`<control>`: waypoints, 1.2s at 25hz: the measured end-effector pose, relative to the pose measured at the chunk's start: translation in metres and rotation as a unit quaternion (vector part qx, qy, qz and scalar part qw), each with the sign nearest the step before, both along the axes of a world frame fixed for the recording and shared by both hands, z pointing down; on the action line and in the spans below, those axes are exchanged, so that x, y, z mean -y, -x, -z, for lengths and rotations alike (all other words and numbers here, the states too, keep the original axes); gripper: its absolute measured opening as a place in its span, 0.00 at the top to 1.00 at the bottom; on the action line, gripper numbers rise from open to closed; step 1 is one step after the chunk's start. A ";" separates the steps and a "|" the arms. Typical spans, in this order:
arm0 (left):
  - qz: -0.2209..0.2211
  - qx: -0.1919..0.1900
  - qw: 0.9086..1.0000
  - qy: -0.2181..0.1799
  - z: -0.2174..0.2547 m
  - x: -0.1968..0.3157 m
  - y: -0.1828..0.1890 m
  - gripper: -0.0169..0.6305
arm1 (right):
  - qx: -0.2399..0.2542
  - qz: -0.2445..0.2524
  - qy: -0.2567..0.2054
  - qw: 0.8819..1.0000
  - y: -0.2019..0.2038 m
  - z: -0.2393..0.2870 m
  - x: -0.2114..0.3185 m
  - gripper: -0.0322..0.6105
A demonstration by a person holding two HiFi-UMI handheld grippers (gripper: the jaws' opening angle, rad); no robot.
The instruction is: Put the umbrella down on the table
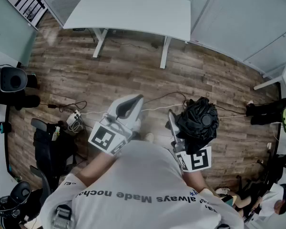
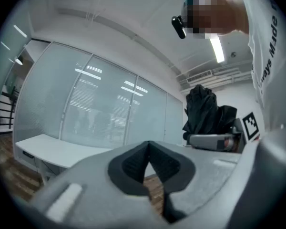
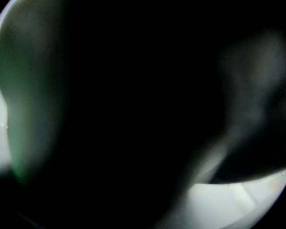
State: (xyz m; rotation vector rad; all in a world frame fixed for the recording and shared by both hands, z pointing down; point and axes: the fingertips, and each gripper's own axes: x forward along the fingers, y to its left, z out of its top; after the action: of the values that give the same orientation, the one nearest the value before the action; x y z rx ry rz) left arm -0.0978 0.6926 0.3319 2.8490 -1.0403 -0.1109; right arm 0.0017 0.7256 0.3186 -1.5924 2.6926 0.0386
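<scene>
Fabric of the black folded umbrella (image 1: 199,120) bulges between the jaws of my right gripper (image 1: 182,130), which are clamped on it. That gripper's own view is almost wholly dark with cloth against the lens. The umbrella is held above the wood floor (image 1: 133,75), well apart from the white table (image 1: 133,11), on its near side. My left gripper (image 1: 128,106) is empty, its jaws closed pad to pad, also well short of the table and pointing toward it.

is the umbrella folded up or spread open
Folded. The umbrella is a bunched black bundle in the head view, and the left gripper view shows its fabric gathered, not spread into a canopy.
</scene>
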 end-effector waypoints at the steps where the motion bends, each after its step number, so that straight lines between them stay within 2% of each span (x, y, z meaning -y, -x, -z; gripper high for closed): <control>1: 0.001 0.000 1.000 0.000 0.000 0.003 0.001 0.97 | 0.000 0.002 -0.001 1.000 0.001 0.001 0.003 0.58; 6: 0.004 0.000 1.000 0.001 -0.003 0.023 0.015 0.97 | 0.016 0.009 -0.003 1.000 0.014 0.002 0.022 0.57; 19: -0.011 0.004 1.000 -0.002 -0.010 0.116 0.085 0.97 | 0.018 -0.015 0.007 1.000 0.078 -0.006 0.115 0.57; 30: -0.016 -0.001 1.000 0.009 -0.014 0.176 0.089 0.97 | 0.012 -0.020 0.016 1.000 0.082 -0.009 0.179 0.57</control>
State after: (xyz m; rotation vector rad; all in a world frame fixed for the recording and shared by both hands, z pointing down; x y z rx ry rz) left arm -0.1870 0.5165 0.3455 2.8476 -0.9892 -0.1006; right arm -0.0804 0.5464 0.3275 -1.6458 2.6563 -0.0231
